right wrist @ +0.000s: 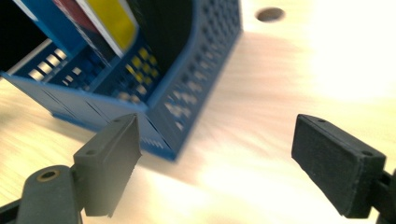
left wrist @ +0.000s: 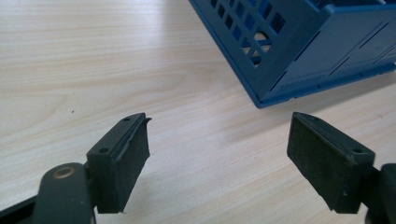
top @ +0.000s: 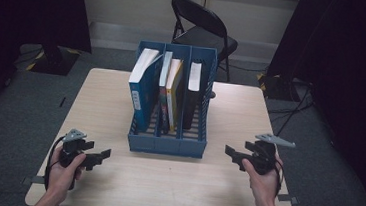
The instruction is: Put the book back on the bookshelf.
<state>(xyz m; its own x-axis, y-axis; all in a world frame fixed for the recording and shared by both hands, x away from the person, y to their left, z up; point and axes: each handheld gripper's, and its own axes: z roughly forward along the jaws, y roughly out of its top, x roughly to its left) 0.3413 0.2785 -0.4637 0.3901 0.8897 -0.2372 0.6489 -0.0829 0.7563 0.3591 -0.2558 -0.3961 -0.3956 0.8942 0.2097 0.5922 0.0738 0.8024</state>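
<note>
Both grippers empty, rack full of books.

From above, my left gripper [top: 97, 156] and right gripper [top: 233, 154] flank the rack [top: 167, 144] mid-table, books [top: 164, 89] upright inside. Along my left jaws: spread wide, rack corner [left wrist: 280, 88] ahead. Along my right: spread wide, blurred; swinging in could clip the rack [right wrist: 163, 112] and topple books.

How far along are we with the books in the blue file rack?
Done, by the look of it: four books stand in the blue file rack, the black book in its right-hand compartment. In hand: nothing; the left claw and right claw are open and empty, either side of the rack. Left: no loose books lie on the table.
</note>
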